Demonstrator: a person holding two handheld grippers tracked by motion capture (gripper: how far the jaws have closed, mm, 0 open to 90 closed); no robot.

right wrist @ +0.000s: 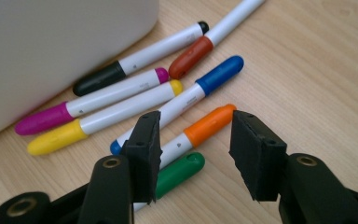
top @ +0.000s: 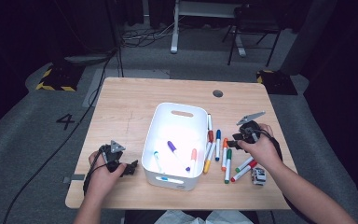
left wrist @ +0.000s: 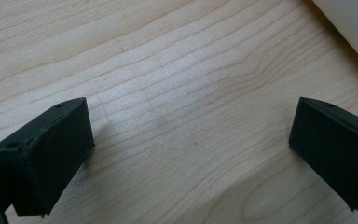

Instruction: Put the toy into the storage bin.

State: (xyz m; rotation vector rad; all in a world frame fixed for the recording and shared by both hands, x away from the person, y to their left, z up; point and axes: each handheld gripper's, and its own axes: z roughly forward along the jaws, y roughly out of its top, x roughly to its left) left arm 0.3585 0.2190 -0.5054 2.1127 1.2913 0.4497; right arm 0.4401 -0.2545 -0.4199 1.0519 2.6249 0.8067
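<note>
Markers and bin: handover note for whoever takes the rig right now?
Left gripper: open, empty, low over bare table just left of the white bin.
Right gripper: open, holding nothing, jaws straddling the orange marker, with the green marker beneath and the blue marker beside it.
Done: several markers already lie in the bin, including a purple marker.
Left: a cluster of loose markers on the table right of the bin, among them yellow, magenta, black and red-brown. Probably close on the orange one next.

"4" on the floor (top: pixel 65 122) (white)
</note>
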